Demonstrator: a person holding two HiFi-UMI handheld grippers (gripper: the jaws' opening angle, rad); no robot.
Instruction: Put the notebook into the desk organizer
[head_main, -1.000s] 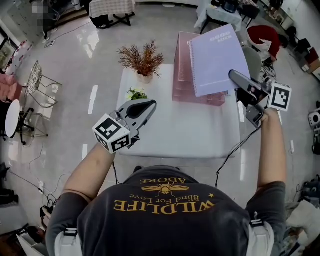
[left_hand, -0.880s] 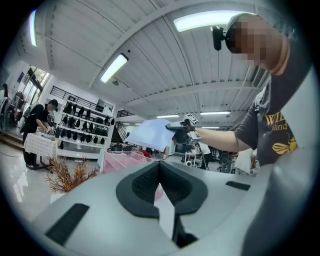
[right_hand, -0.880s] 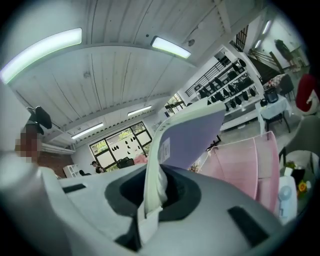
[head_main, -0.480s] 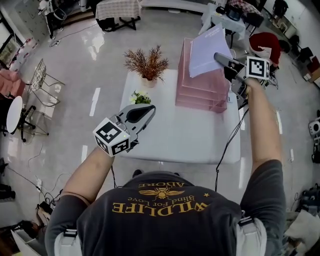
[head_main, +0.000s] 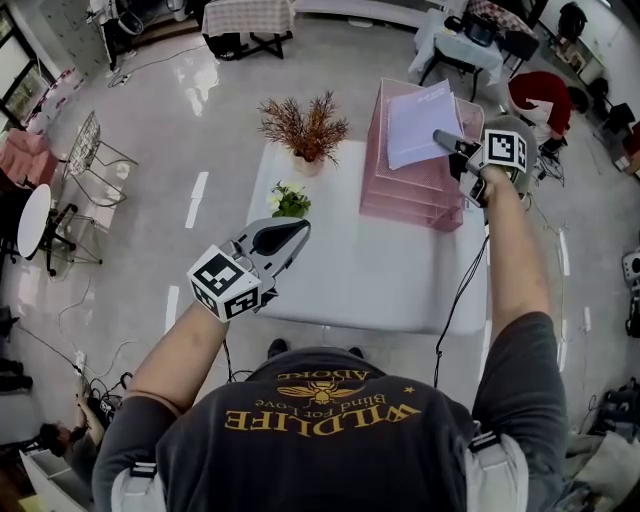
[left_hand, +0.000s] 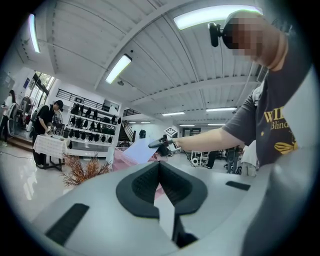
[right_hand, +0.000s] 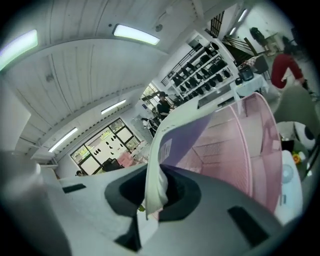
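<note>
A lavender spiral notebook (head_main: 420, 122) hangs tilted over the top tray of the pink stacked desk organizer (head_main: 415, 190) at the table's far right. My right gripper (head_main: 447, 142) is shut on the notebook's near edge, with the arm stretched out. In the right gripper view the notebook's (right_hand: 175, 137) corner is pinched between the pads, and the organizer's pink mesh tray (right_hand: 240, 145) lies just beyond. My left gripper (head_main: 297, 231) hovers over the white table's (head_main: 350, 270) near left part, shut and holding nothing. From the left gripper view the notebook (left_hand: 136, 151) shows far off.
A vase of dried reddish twigs (head_main: 306, 128) and a small flowering plant (head_main: 289, 200) stand at the table's far left. A black cable (head_main: 458, 295) hangs off the right edge. Chairs, tables and shelves ring the shiny floor; a person (left_hand: 46, 125) stands at a distant table.
My right gripper has carried the notebook away from me and lower, from above the table's right side to over the organizer's top tray. The left gripper has hardly moved.
</note>
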